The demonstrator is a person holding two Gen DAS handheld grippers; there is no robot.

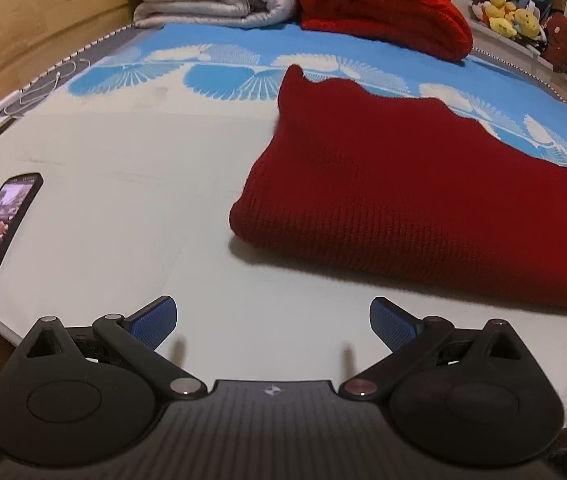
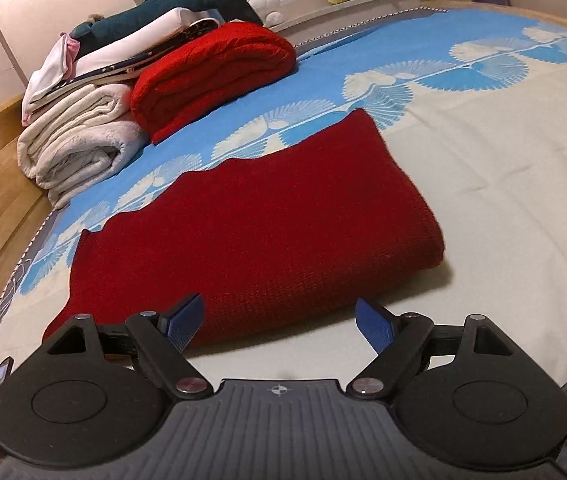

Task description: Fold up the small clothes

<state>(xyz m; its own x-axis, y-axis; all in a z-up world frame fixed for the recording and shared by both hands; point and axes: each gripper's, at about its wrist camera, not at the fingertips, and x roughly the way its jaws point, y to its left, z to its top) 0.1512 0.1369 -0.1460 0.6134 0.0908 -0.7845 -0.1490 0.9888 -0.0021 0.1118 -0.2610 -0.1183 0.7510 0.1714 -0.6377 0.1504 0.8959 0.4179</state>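
A dark red knitted garment (image 1: 415, 192) lies folded flat on the bed, also seen as the dark red garment (image 2: 259, 232) in the right wrist view. My left gripper (image 1: 273, 322) hovers over bare sheet in front of and left of the garment's near fold, open and with nothing between its blue pads (image 1: 155, 320). My right gripper (image 2: 279, 320) stands open just before the garment's near edge, its blue pads (image 2: 373, 322) apart and holding nothing.
A phone (image 1: 1, 226) on a white cable lies at the bed's left edge. A bright red folded blanket (image 2: 211, 76) and a folded white blanket (image 2: 79, 140) are stacked at the bed's far end. Plush toys (image 1: 509, 14) sit on a ledge. The bed sheet (image 1: 123, 184) is pale with blue fans.
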